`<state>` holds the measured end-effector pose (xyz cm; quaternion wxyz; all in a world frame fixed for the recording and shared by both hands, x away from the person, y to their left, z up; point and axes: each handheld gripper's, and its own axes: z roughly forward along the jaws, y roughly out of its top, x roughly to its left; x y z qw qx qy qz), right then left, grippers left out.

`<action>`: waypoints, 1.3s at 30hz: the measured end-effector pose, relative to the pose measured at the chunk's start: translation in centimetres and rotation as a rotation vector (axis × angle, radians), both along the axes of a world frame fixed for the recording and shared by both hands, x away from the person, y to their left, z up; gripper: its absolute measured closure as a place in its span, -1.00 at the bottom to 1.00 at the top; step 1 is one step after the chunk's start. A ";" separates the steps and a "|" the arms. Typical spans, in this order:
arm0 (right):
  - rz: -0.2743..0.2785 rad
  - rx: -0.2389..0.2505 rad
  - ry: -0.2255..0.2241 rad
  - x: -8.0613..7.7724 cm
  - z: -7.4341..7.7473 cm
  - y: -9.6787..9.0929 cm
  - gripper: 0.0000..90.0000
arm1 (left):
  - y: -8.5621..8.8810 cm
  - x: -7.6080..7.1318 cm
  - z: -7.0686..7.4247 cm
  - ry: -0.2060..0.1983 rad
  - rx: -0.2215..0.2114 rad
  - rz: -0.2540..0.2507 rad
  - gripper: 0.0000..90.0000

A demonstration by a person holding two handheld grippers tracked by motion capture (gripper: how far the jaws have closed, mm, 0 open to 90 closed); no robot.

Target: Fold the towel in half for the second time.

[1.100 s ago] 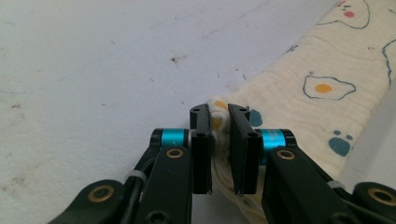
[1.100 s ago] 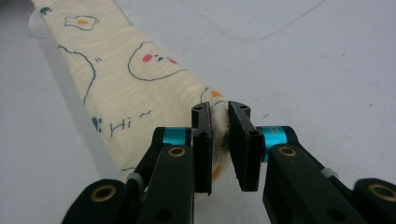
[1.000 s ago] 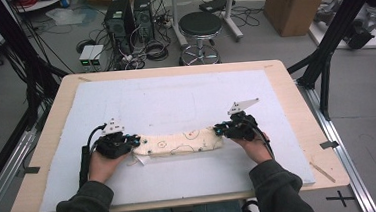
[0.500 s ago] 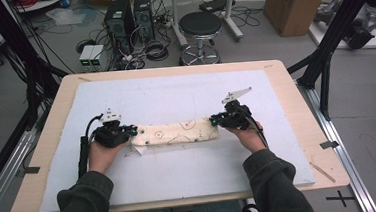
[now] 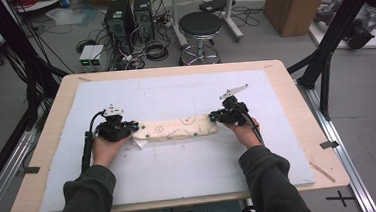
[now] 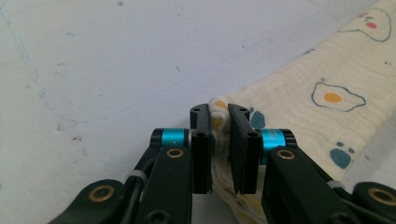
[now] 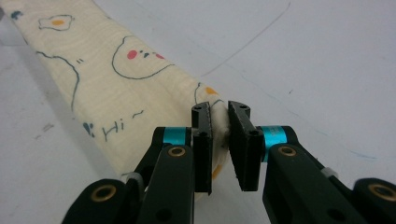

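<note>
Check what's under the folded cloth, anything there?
The cloth lies stretched between the left gripper and right gripper, both shut on its ends, over the white mat. Nothing pokes out along its edges; whatever lies directly beneath is covered.

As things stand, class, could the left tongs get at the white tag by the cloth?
Probably not yet: the left tongs are shut on the cloth. The tag lies right beside them, unobstructed.
</note>
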<state>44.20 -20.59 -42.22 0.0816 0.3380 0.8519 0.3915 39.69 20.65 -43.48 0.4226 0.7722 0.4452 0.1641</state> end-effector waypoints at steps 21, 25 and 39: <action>0.050 0.100 -0.032 -1.5 1.6 -0.4 0.34 | -0.8 -2.1 2.0 -0.024 -0.007 -0.113 0.57; 0.078 0.062 -0.025 -1.7 1.2 0.7 0.32 | -1.7 -2.2 1.5 -0.005 0.066 -0.139 0.59; 0.076 0.007 -0.005 -1.8 0.1 1.0 0.29 | -1.7 -2.3 1.2 0.012 0.082 -0.144 0.60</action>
